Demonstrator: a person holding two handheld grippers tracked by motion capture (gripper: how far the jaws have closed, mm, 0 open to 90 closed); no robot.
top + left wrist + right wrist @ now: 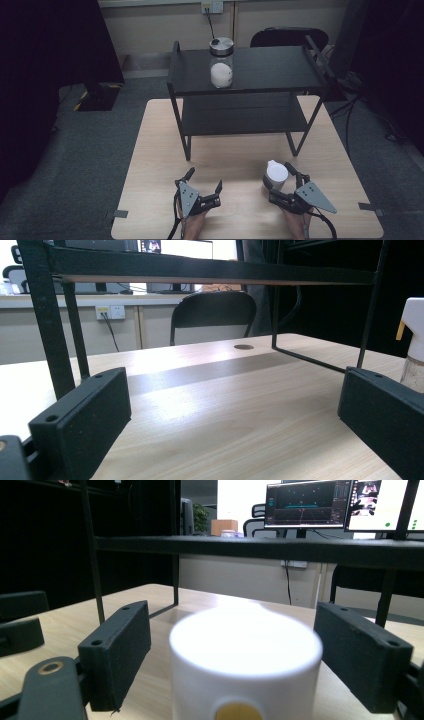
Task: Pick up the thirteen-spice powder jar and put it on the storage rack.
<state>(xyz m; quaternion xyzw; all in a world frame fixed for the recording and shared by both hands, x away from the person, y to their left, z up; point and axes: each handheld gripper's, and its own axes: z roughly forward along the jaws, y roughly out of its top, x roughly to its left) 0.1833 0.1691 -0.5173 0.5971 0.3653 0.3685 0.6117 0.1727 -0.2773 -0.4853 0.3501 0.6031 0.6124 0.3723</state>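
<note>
A black two-tier shelf [245, 75] is standing on the table [150, 165], carrying a lidded jar [221, 62]. The right gripper [282, 177] is straddling a white cup [276, 174], jaws apart; an off-centre closure could tip it. The left gripper [202, 181] is resting with jaws apart around nothing.

Two black hand-held grippers, left [204, 181] and right [283, 172]: grey three-cornered top plates, blocky screw-holed jaws, trailing black cables.

Overhead looks down; gripper views skim table [240, 170].
</note>
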